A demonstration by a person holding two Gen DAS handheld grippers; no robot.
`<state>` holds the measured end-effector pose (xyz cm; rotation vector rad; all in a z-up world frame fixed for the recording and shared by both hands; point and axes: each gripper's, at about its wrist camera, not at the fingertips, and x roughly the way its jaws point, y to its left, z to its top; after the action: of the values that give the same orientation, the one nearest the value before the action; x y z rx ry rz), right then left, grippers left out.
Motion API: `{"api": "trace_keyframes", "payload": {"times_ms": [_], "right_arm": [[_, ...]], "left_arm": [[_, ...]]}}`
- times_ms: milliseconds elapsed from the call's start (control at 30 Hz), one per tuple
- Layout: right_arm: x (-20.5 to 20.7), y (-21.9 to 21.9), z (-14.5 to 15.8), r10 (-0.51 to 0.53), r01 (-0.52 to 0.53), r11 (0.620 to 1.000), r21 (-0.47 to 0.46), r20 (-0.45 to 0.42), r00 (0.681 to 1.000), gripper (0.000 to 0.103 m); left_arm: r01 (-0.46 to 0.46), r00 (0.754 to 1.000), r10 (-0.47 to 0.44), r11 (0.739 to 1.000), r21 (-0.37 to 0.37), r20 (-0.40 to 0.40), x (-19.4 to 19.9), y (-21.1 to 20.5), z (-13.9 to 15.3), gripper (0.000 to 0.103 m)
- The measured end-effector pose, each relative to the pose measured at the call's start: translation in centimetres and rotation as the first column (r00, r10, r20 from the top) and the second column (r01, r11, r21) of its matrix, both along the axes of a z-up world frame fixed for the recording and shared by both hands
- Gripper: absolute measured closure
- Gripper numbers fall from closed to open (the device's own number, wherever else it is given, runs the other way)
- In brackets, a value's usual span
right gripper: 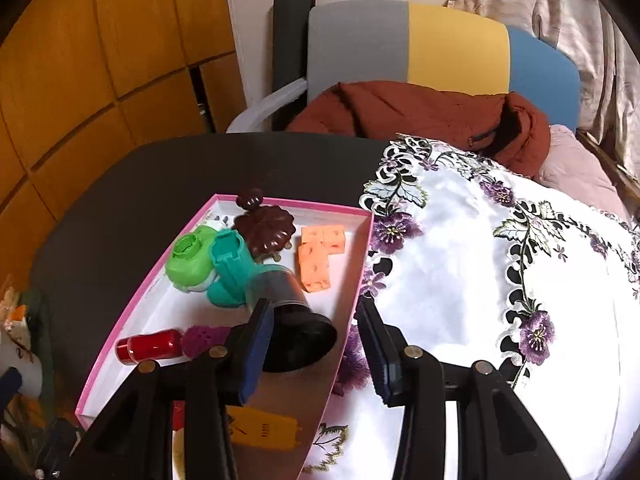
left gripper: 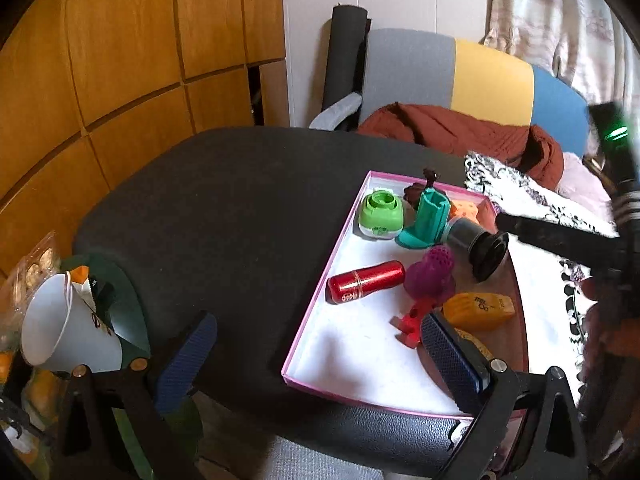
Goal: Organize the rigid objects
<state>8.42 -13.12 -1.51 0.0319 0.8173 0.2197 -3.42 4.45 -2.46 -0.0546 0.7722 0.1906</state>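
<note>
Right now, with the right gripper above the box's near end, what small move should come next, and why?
Probably lift the right gripper back and clear of the pink-rimmed box. Its jaws stand open with nothing between them, and the black-based teal piece already lies inside the box beside the green cap, so this placement looks finished.

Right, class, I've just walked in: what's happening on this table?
A person is sorting small hard objects into a pink-edged tray on a dark table, one claw in each hand. The tray already holds a red cylinder, a green cap, a teal-and-black gadget, orange cubes and others. The right claw hangs open over the tray's near right edge, holding nothing. The left claw is open and empty too.
</note>
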Motion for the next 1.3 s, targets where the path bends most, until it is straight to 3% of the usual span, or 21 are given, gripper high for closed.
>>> {"api": "trace_keyframes", "payload": {"times_ms": [233, 467, 967, 1300], "right_arm": [[-4.5, 0.5, 1.1, 0.014, -0.014, 1.000, -0.022, -0.003, 1.000, 0.057], [-6.9, 0.9, 1.0, -0.048, 0.047, 0.997, -0.058, -0.026, 0.998, 0.052], [-8.7, 1.6, 1.7, -0.159, 0.157, 0.983, -0.099, -0.013, 0.987, 0.051], [-8.8, 1.7, 2.0, -0.182, 0.180, 0.977, -0.114, -0.002, 0.983, 0.051]], "left_arm": [[0.039, 0.997, -0.034, 0.997, 0.061, -0.074, 0.9, -1.2, -0.1, 0.000], [0.017, 0.999, -0.012, 0.989, 0.150, -0.036, 0.3, -1.6, 1.2, 0.000], [0.030, 0.998, -0.027, 0.999, 0.044, -0.052, 0.0, -0.8, 3.2, 0.000], [0.049, 0.998, -0.047, 0.998, 0.044, -0.046, 0.0, -1.1, 3.6, 0.000]]}}
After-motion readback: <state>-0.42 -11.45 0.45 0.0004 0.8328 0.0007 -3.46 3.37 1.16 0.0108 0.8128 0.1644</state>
